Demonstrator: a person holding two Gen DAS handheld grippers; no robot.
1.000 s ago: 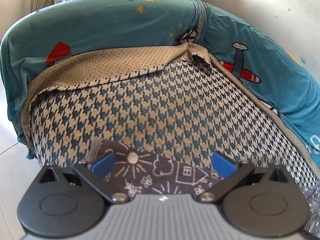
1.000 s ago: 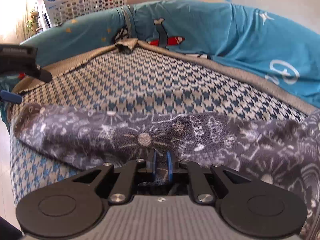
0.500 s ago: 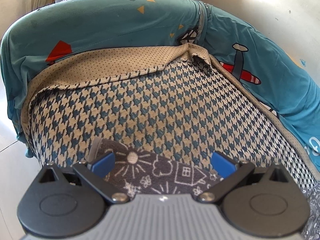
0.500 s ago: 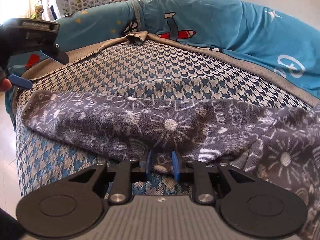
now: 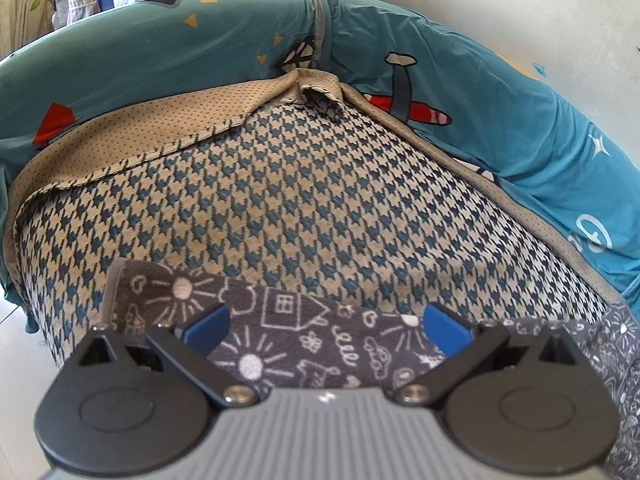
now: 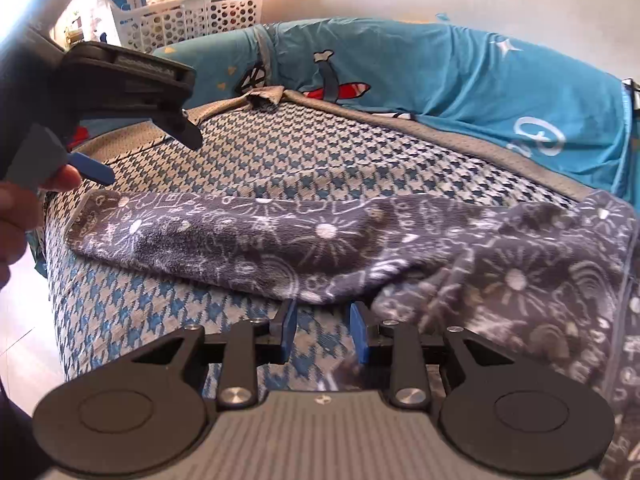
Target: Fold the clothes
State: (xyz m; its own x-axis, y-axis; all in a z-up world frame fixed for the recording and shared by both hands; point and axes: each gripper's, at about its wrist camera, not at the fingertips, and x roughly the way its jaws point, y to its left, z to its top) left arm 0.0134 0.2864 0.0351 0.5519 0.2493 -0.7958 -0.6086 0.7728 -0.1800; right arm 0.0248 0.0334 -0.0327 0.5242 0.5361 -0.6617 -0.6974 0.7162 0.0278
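Two tongs hang over a cushioned seat covered in a blue-and-tan houndstooth cloth (image 5: 304, 208). A grey fleece garment (image 6: 280, 248) printed with white suns, houses and clouds lies along the near edge of that seat, stretched from the left corner across to the right, where it bunches into looser folds and spills over the side.

The left tongs (image 5: 326, 326) stand wide open above the left end of the garment, their blue pads well apart and gripping nothing; the printed fleece shows between and below them. In the right wrist view the same tongs appear at upper left, held in a person's hand (image 6: 16, 208), with one blue pad hovering just above the garment's left corner.

The right tongs (image 6: 323, 330) are opening, with a narrow gap between the blue pads. The folded edge of the garment lies just beyond their tips, and only houndstooth cloth shows in the gap, so they hold nothing.

Behind the seat runs a teal sheet (image 5: 500, 120) with a red-and-white plane, and a white perforated basket (image 6: 188, 16) stands beyond it.
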